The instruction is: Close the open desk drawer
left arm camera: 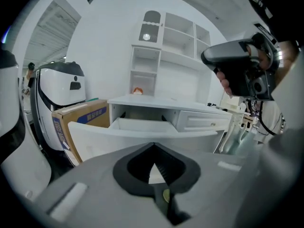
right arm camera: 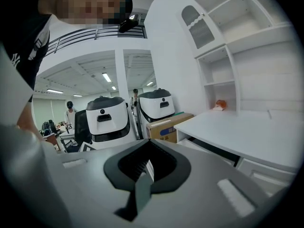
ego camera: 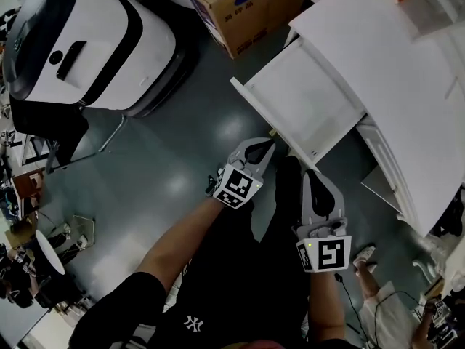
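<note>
Drawer point(ego camera: 301, 97): pulled far out of the white bench point(ego camera: 378, 57), front facing the person.
Left arm: bare forearm stretched forward, left claw point(ego camera: 270, 142) aimed at the drawer front, tip just beside it; can't tell if touching.
Left claw state: jaws pressed together, nothing between.
Right arm: held nearer the body, right claw point(ego camera: 306, 173) pointing at the front's right end, close by.
Right claw state: jaws pressed together, empty.
Box point(ego camera: 243, 6): cardboard, beside the drawer's left side.
</note>
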The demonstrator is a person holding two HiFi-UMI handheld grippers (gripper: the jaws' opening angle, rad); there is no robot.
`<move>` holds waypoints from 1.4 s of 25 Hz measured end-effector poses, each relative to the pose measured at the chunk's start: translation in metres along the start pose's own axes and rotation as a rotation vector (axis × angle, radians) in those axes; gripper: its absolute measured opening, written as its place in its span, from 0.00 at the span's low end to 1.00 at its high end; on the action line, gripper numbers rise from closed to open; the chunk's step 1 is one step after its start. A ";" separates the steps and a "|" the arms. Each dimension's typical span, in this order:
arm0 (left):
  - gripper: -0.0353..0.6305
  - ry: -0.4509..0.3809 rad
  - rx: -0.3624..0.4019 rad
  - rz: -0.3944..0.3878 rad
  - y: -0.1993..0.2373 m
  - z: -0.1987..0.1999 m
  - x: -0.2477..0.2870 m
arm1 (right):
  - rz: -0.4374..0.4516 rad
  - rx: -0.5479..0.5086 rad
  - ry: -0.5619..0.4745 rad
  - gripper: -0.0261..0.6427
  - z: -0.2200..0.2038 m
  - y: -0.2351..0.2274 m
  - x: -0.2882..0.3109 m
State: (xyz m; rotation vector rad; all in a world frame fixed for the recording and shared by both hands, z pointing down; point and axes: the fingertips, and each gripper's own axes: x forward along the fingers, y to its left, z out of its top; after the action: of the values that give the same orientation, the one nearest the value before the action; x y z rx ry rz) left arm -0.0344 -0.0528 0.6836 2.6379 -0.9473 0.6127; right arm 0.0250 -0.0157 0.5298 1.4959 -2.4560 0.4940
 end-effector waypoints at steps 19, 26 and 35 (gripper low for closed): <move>0.05 0.045 -0.020 0.001 0.006 -0.010 0.049 | -0.043 0.037 0.031 0.07 -0.016 -0.047 -0.002; 0.05 0.046 -0.034 0.001 0.009 0.003 0.070 | -0.055 0.035 0.041 0.07 -0.008 -0.071 -0.001; 0.05 0.035 -0.047 -0.005 0.013 0.020 0.104 | -0.081 0.053 0.019 0.07 0.005 -0.113 0.009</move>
State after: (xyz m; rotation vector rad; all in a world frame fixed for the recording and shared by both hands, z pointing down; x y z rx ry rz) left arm 0.0354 -0.1262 0.7164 2.5785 -0.9333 0.6258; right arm 0.1219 -0.0731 0.5469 1.5962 -2.3745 0.5596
